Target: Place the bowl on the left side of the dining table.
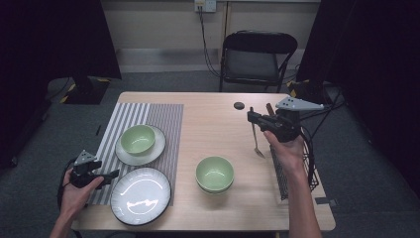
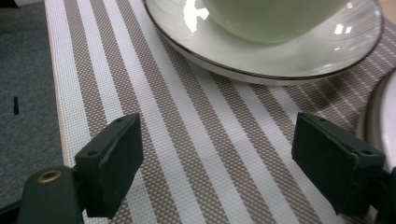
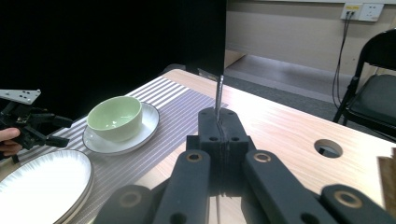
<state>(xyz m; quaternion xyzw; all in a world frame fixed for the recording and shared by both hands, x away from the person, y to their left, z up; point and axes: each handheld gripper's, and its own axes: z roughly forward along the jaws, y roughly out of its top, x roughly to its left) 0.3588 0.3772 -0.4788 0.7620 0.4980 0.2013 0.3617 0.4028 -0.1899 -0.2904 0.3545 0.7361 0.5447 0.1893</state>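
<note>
My right gripper (image 1: 253, 118) is lifted over the right half of the table, shut on a metal spoon (image 1: 256, 141) that hangs down from its jaws. In the right gripper view the pads (image 3: 218, 123) press together on the spoon handle (image 3: 219, 91), which sticks up above them. My left gripper (image 1: 113, 175) is at the front left, low over the striped placemat (image 1: 163, 114), open with nothing between its pads (image 2: 116, 158). It points between the large white plate (image 1: 141, 195) and the small plate (image 1: 148, 154) carrying a green bowl (image 1: 138, 139).
Stacked green bowls (image 1: 214, 173) stand on bare wood at centre front. A wire rack (image 1: 311, 171) hangs at the table's right edge. A round dark hole (image 1: 239, 105) lies near the far edge, with a folding chair (image 1: 257, 54) behind. The small plate's rim (image 2: 280, 63) is close ahead of the left jaws.
</note>
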